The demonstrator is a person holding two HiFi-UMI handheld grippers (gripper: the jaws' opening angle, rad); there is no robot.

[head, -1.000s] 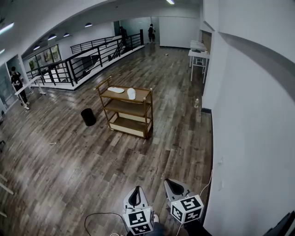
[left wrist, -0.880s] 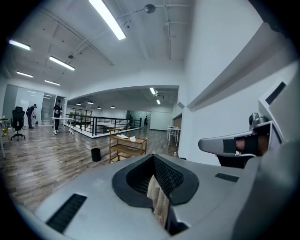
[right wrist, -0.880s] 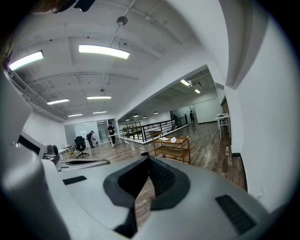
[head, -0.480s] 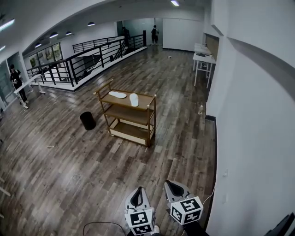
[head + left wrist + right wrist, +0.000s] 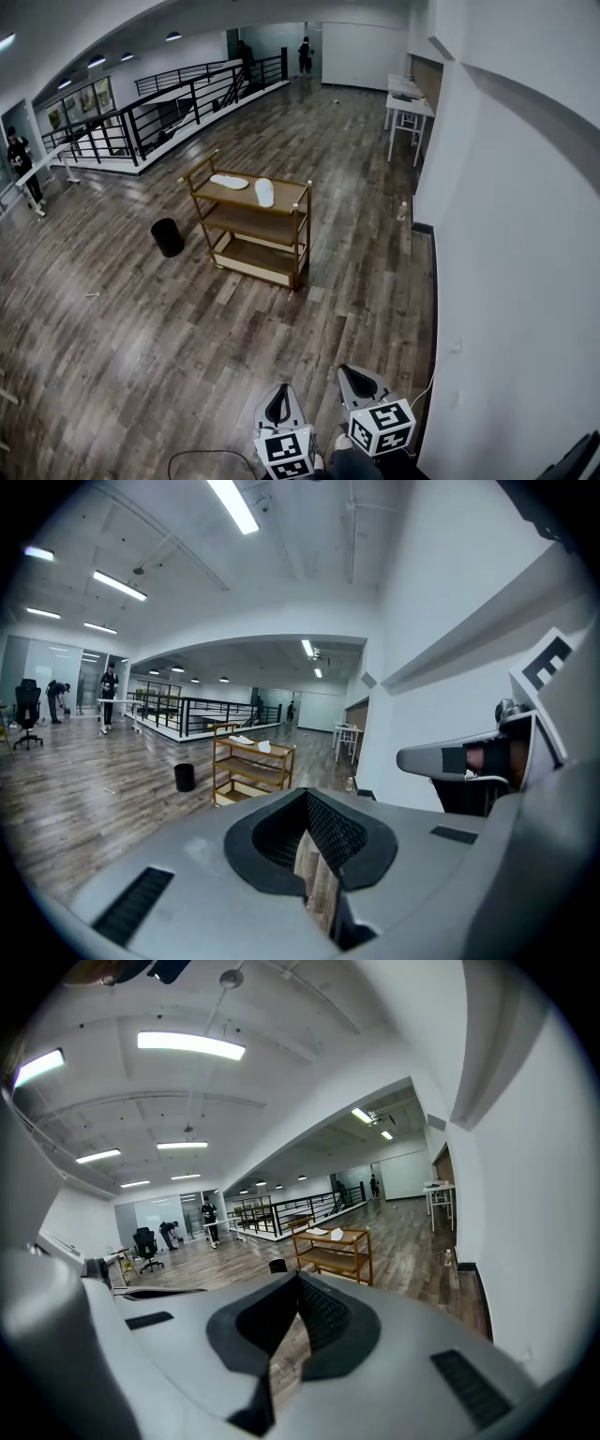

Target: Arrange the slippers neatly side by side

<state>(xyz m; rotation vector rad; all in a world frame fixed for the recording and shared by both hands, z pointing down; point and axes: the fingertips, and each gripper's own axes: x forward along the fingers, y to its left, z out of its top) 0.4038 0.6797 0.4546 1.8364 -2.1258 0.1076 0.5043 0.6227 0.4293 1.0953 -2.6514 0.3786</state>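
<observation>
Two pale slippers lie apart and at different angles on the top shelf of a wooden cart [image 5: 302, 239], far ahead across the floor: the left slipper [image 5: 229, 181] and the right slipper [image 5: 265, 192]. My left gripper [image 5: 278, 394] and right gripper [image 5: 352, 375] hang side by side at the bottom of the head view, both shut and holding nothing, well short of the cart. In the left gripper view the gripper [image 5: 314, 841] points at the cart [image 5: 251, 766]. The right gripper [image 5: 291, 1321] faces the same cart [image 5: 335, 1251].
A black bin [image 5: 168, 237] stands on the wood floor left of the cart. A white wall [image 5: 506, 281] runs close along my right, with a bottle [image 5: 402, 211] at its foot. White tables [image 5: 405, 103] and a black railing [image 5: 159, 122] stand farther off. A cable [image 5: 197, 457] lies by my feet.
The head view has shifted: the cart now sits slightly further left and higher than half a second ago. Both grippers stay shut and low in the view.
</observation>
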